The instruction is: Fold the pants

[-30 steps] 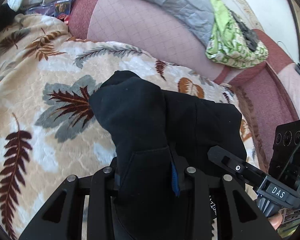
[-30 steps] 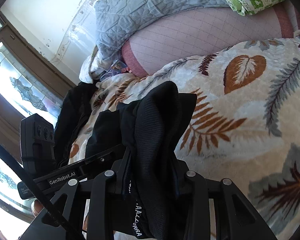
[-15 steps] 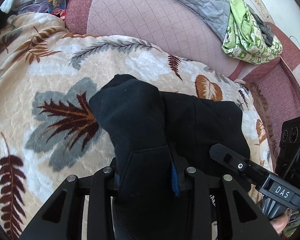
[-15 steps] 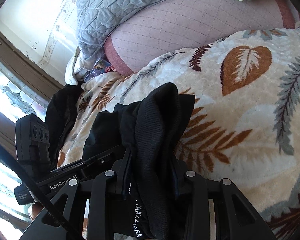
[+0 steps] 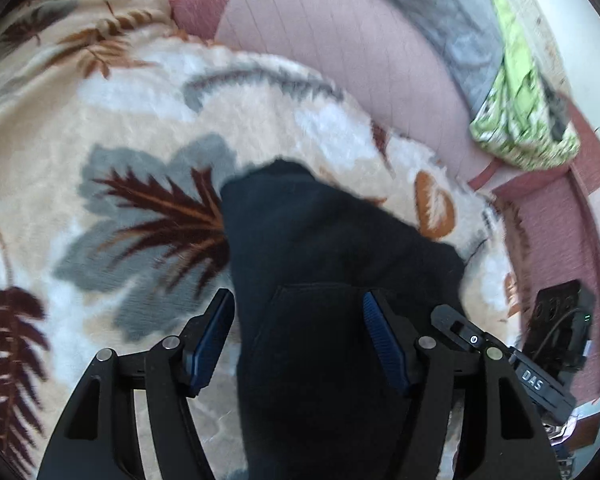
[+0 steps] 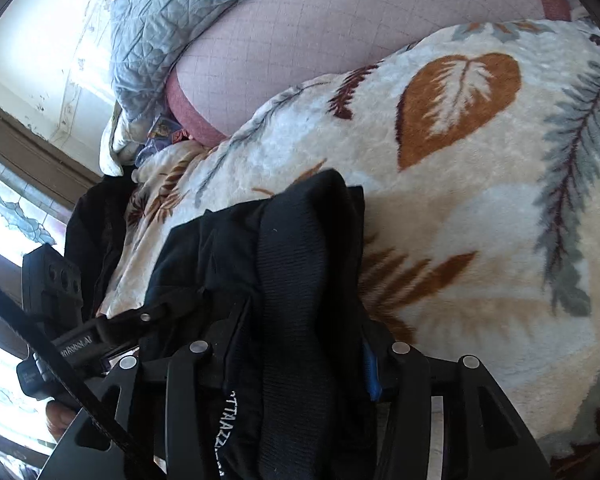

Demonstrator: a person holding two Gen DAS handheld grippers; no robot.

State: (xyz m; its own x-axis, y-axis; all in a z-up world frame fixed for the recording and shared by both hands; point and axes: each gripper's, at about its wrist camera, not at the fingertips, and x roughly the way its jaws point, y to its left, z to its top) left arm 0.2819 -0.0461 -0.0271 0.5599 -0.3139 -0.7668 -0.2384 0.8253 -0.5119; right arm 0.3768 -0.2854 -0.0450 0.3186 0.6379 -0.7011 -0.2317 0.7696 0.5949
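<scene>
- Black cloth fills the middle of both views: the pants (image 5: 324, 288) lie bunched on a leaf-patterned blanket (image 5: 100, 128) spread over a pink couch (image 5: 300, 28).
- From the left wrist camera, the left gripper (image 5: 298, 344) stands with its jaws spread wide – the blue pads (image 5: 384, 344) sit clear of the cloth on either side, so nothing is pinched there. That view is smeared with motion blur, so fine detail is hard to read.
- From the right wrist camera, the right gripper (image 6: 298, 344) is clamped on a thick roll of the pants (image 6: 284, 280), apparently the ribbed waistband, with white lettering showing on the fabric near the jaws.
- The two tools sit close beside each other; each shows at the edge of the other's view, at the near end of the garment.
- A grey quilt (image 6: 168, 12) and a green bundle (image 5: 520, 120) rest on the couch back, well apart from the work.
- My reading of the step: one fold is being laid down – the left side has let go and the right side is yet to release.
- The next move likely calls for the right jaws to part and set the waistband flat on the layer beneath, then for both tools to find a fresh edge for the following fold.
- Risk, as I judge it: the thick bunch may spring back or slide on the plush blanket once freed.
</scene>
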